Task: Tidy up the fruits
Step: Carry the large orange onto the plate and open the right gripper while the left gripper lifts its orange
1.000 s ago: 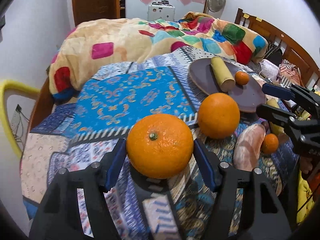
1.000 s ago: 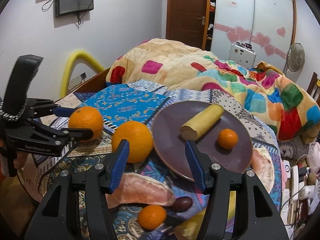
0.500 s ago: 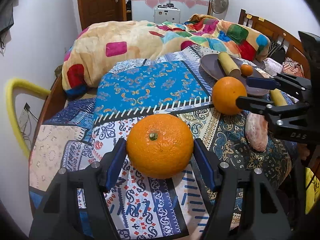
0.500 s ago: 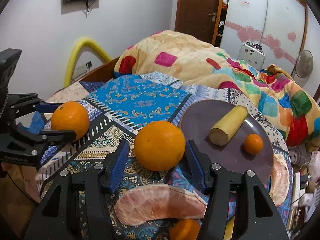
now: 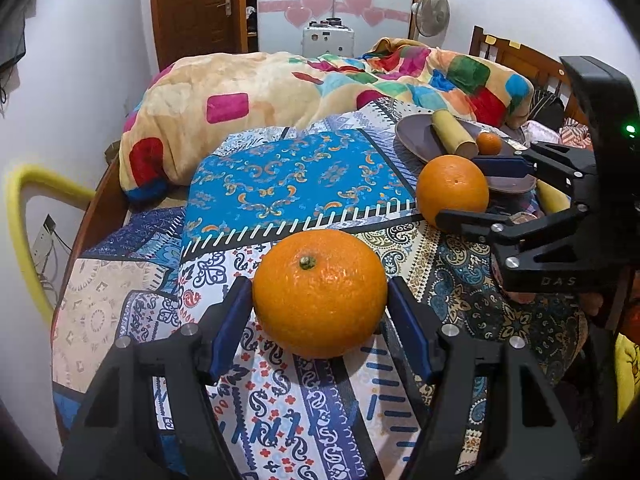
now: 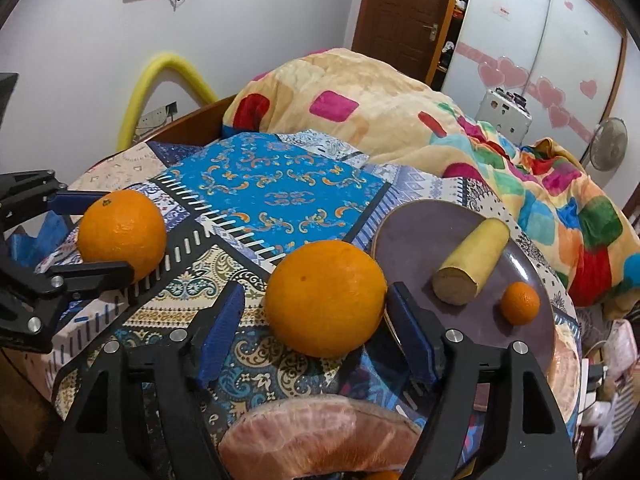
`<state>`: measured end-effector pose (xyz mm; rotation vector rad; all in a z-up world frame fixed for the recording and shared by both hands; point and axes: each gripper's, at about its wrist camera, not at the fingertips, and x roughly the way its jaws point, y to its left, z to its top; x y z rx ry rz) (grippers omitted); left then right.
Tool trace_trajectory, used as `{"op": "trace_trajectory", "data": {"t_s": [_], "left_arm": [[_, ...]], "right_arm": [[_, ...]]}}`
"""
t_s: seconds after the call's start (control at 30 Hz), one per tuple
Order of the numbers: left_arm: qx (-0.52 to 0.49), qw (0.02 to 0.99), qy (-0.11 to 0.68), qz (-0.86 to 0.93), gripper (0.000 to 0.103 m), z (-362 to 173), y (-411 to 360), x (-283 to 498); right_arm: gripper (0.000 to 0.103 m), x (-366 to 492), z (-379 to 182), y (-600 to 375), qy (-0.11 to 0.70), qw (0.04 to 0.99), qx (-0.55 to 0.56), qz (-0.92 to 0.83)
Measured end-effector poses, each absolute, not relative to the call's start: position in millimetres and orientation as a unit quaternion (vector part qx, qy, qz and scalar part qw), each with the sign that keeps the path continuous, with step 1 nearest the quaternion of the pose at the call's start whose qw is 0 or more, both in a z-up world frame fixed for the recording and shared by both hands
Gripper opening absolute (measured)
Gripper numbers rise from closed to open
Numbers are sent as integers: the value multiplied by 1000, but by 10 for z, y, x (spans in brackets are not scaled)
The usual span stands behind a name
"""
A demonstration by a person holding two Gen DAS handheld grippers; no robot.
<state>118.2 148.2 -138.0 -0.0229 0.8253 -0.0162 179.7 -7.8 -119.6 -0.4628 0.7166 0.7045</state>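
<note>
My left gripper [image 5: 320,320] is shut on a large orange [image 5: 320,292] with a green stem, just above the patterned cloth [image 5: 288,184]; it also shows in the right wrist view [image 6: 122,236]. My right gripper [image 6: 316,328] is open, with its jaws either side of a second large orange [image 6: 326,298] that rests on the cloth next to the brown plate [image 6: 420,232]. That orange also shows in the left wrist view [image 5: 452,190]. The plate holds a yellow cylinder [image 6: 472,262] and a small tangerine [image 6: 520,303].
A pink pomelo segment [image 6: 320,436] lies right under my right gripper, another [image 6: 564,368] at the plate's right edge. A colourful quilt [image 6: 400,120] is heaped behind the cloth. A yellow foam arch [image 6: 160,84] stands at the wall on the left.
My left gripper has carried its orange back and left, away from the plate. My right gripper has moved left and forward until its open jaws flank the second orange.
</note>
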Motion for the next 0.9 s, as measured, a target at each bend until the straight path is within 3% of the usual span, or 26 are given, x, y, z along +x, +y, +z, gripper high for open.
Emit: {"op": "trace_trajectory", "data": {"t_s": [0.17,0.27,0.6,0.9], "left_arm": [[-17,917,399,-7,68,-1383,1490,1204],[-20,917,398,-8,68,-1382,1497,1223],[-26,915,403,-12,67,-1334,1491,1264],[-20,931,365,-19,67,-976,1300,1320]], "right_arm": [[71,1885,-1266,-47,359,845,-221,328],[64,1902,-1241,-71,359,847,-211,330],[62,1831,-1155,-128,356,844,-197,348],[62,1873,-847,-360,332,861,-168,347]]}}
